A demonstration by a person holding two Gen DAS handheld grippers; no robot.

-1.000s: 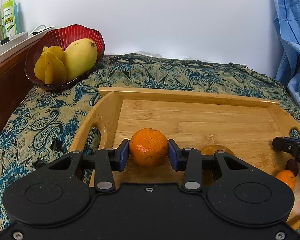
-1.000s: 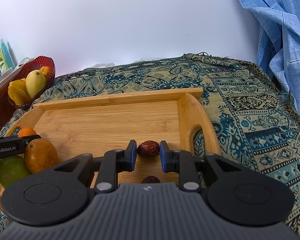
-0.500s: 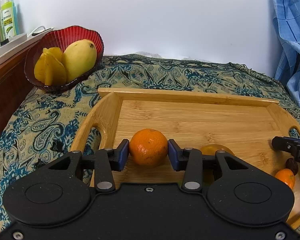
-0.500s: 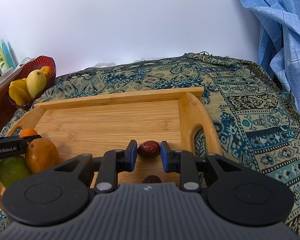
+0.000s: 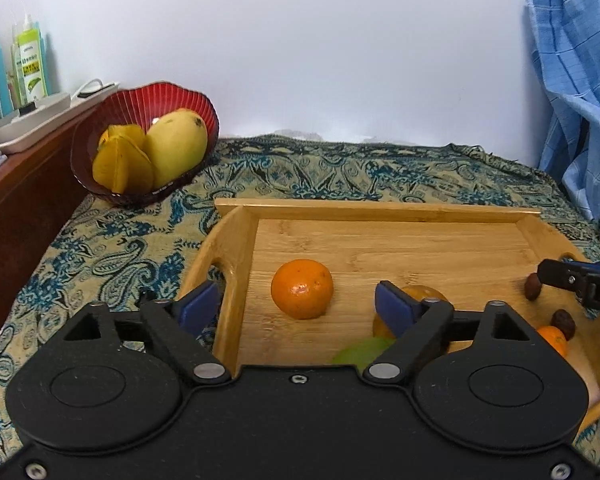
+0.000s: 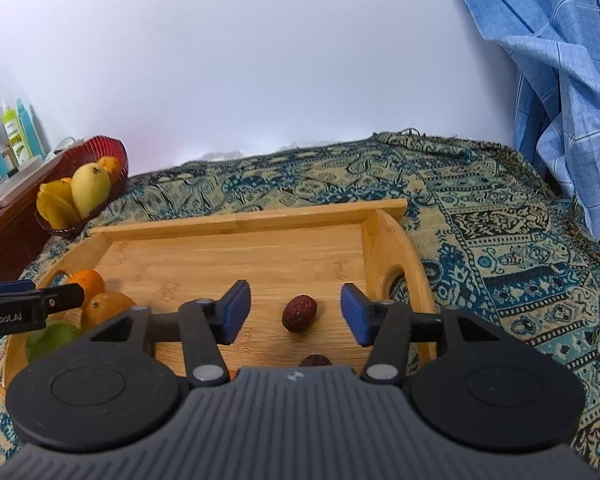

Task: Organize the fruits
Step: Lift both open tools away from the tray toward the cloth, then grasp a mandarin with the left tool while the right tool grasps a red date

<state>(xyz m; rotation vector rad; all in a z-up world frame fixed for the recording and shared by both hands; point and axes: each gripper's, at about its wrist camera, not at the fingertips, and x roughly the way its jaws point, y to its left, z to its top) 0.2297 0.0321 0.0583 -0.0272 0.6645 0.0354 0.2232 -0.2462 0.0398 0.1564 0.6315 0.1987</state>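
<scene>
One wooden tray lies on a patterned cloth, and one red bowl stands beyond the tray's left end. The bowl holds a mango, a yellow starfruit and, seen only from the right wrist view, one small orange fruit behind them.

In the tray I count three orange fruits in the left wrist view: a tangerine near the left end, a second orange fruit partly hidden behind the left gripper's right finger, and a small one toward the right end. There is one green fruit, mostly hidden by the gripper body, and two dark red dates, one lying ahead of the other.

A second ago the left gripper was clamped on the tangerine and the right gripper on the farther date. Both sets of jaws have just been opening. The tangerine now sits on the tray floor between the left gripper's spread blue pads, with clear gaps on either side, and the view of it has drawn back a little. The left pad hangs outside the tray's left wall.

The farther date rests on the tray floor near the right handle, between the right gripper's parted pads, touching neither. The nearer date lies just at the gripper body's edge.
</scene>
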